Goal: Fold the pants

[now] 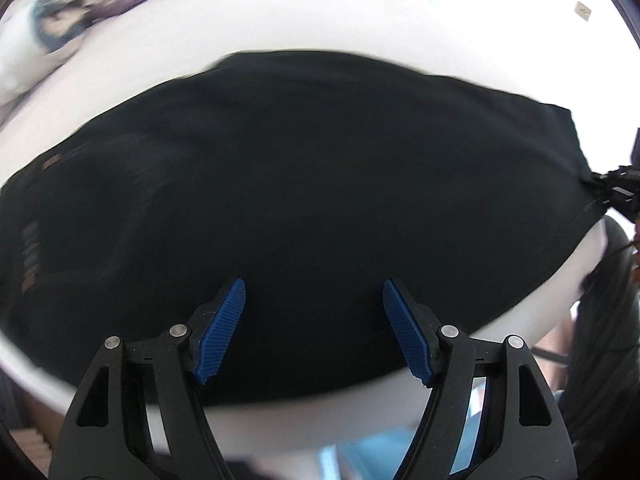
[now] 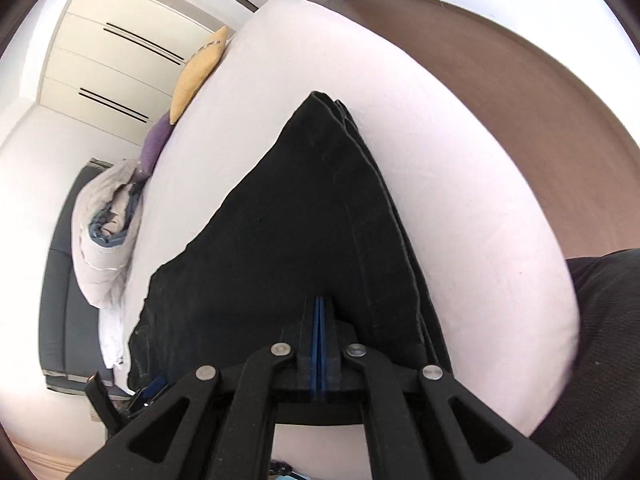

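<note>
Lying flat on the bed point(image 2: 460, 184), the black pants point(image 1: 304, 200) spread just under the left gripper point(image 1: 314, 332), whose jaws stand apart. The right gripper point(image 2: 320, 344) is pinched together at their near end, though a grip on cloth cannot be made out. Their long axis runs straight away from it.

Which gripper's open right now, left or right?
The left gripper: its blue pads stand well apart above the black pants. The right gripper has its pads pressed together.

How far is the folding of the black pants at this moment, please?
Done: the black pants lie on the white bed with layered edges stacked, so a fold is made. In hand: the right gripper is shut at the pants' near end; the left gripper hovers open. Left: probably another fold.
</note>
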A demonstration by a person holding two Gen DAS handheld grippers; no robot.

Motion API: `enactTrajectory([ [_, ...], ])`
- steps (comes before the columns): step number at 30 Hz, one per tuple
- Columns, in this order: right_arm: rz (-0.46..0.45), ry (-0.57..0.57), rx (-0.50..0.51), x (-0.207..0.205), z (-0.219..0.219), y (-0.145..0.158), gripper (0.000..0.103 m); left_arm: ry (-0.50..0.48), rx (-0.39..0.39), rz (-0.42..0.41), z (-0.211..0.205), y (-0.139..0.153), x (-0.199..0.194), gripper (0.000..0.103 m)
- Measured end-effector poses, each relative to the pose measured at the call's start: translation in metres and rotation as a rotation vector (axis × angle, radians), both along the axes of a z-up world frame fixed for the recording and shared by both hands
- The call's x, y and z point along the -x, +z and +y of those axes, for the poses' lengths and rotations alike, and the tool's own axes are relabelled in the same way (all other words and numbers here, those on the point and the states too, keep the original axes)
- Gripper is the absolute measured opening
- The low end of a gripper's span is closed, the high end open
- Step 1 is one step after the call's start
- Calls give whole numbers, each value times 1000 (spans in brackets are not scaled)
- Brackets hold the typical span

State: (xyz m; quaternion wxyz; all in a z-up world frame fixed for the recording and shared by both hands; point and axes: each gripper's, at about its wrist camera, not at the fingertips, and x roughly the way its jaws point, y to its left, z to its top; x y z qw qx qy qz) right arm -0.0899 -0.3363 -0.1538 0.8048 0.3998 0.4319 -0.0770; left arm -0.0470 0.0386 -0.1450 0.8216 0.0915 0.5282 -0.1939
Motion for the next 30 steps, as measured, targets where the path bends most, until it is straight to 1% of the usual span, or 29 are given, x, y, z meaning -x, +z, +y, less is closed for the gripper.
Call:
enactTrajectory([
  [1,-2,12,8,-1,5,6,7,23,-16,-3,12,4,-1,71],
  [2,-25,40,4,-5,12,12,15,46,-10,-23,25,14,-4,71],
  [3,-49,72,-4,-10,19,14,21,63,10,-43,31,24,-11,71],
  [5,-92,148,-8,-23,33,17,26,87,55,-86,34,44,-34,71],
  [7,-79,166,-14,-31,39,9,26,52,111,-109,15,57,-65,71],
  [8,-74,170,-30,-35,41,5,26,3,149,-112,-2,60,-82,71],
  [9,-71,175,-32,-35,43,3,26,-33,161,-96,-16,57,-95,71],
  [10,-56,180,-20,-35,40,-1,26,-74,161,-60,-34,47,-112,71],
  [11,-34,178,-7,-36,38,-5,26,-90,149,-39,-44,38,-121,71],
  [12,-30,175,-15,-35,38,-6,23,-110,109,-9,-57,24,-136,71],
  [14,-33,140,-20,-27,26,-6,20,-116,16,16,-66,-2,-157,71],
  [15,-36,125,-13,-21,22,-3,20,-125,36,18,-64,-5,-161,72],
  [17,-38,77,15,-13,10,3,20,-117,65,10,-53,-4,-164,71],
  [18,-39,54,23,-8,4,6,20,-100,52,-4,-47,-2,-163,72],
  [20,-45,-18,52,7,-12,17,22,-22,-52,-57,-31,0,-158,72],
  [22,-54,-77,82,23,-22,30,28,57,-46,-58,-9,3,-151,72],
  [23,-56,-98,87,31,-28,33,38,118,-38,-46,4,5,-146,72],
  [24,-63,-127,80,42,-29,37,46,150,-23,-35,11,7,-141,72],
  [26,-79,-184,38,62,-32,38,54,194,23,-27,18,16,-123,72],
  [27,-86,-205,11,75,-37,37,58,202,47,-25,15,21,-116,72],
  [28,-96,-233,-29,83,-34,34,59,202,74,-26,8,28,-111,72],
  [30,-117,-285,-102,98,-27,27,59,185,163,-28,-11,40,-97,72],
])
